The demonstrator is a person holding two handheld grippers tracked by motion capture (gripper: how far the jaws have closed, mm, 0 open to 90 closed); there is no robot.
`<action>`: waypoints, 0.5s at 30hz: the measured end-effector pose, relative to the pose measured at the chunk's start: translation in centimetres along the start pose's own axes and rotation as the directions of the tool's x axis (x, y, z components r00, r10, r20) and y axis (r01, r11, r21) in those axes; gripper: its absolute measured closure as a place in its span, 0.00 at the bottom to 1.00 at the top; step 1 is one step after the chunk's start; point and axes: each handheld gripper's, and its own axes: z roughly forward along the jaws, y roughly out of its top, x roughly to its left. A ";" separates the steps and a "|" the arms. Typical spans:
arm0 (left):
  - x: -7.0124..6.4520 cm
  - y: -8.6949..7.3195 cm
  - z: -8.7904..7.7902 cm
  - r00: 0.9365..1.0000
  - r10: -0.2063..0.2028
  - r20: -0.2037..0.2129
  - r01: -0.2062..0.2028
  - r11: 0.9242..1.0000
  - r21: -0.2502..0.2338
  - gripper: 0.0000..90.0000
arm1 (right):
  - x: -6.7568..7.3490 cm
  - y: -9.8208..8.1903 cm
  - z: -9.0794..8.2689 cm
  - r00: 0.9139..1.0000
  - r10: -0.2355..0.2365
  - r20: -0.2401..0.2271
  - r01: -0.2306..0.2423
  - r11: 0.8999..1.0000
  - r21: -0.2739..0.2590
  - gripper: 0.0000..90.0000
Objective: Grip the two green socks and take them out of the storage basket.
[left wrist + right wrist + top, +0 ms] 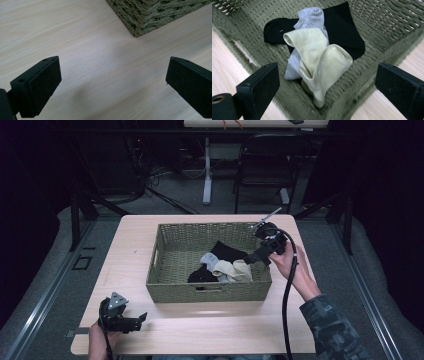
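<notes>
A woven olive basket (165, 265) stands in the middle of the light wooden table (130, 240). Inside it lie a pale yellow sock (322, 65), a grey sock (310, 16) and a black sock (344, 32), bunched toward the near right corner (227, 267). My right gripper (251, 259) hangs over the basket's right rim, jaws wide apart and empty, pointing at the socks. My left gripper (141, 317) rests low at the table's near left, open, with bare tabletop between its jaws. The basket's corner (140, 27) lies just beyond it.
Bare tabletop surrounds the basket on the left and along the front edge. Behind the table stand a dark chair (265, 167) and a white desk leg (207, 175) on the grey floor.
</notes>
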 end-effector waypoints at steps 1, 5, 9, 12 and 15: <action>0.0 0.0 0.0 1.000 0.001 0.001 -0.001 1.000 0.001 0.00 | 0.0 0.3 0.4 1.000 0.002 -0.003 -0.002 1.000 0.003 0.06; 0.0 0.0 0.0 1.000 -0.002 0.001 0.002 1.000 0.000 0.00 | 0.3 1.3 2.0 1.000 -0.016 0.009 0.015 0.998 0.056 0.08; 0.0 0.1 0.1 1.000 0.003 0.003 -0.003 1.000 -0.001 0.00 | 0.7 1.7 3.5 0.999 -0.025 0.022 0.023 0.995 0.098 0.13; 0.0 0.1 0.1 1.000 0.002 0.003 -0.002 1.000 0.002 0.00 | 0.9 2.0 4.4 0.999 -0.035 0.014 0.032 0.990 0.136 0.19; -0.1 0.1 0.0 1.000 0.000 0.000 0.000 1.000 -0.004 0.00 | 0.9 2.1 5.2 0.999 -0.031 0.009 0.029 0.986 0.165 0.26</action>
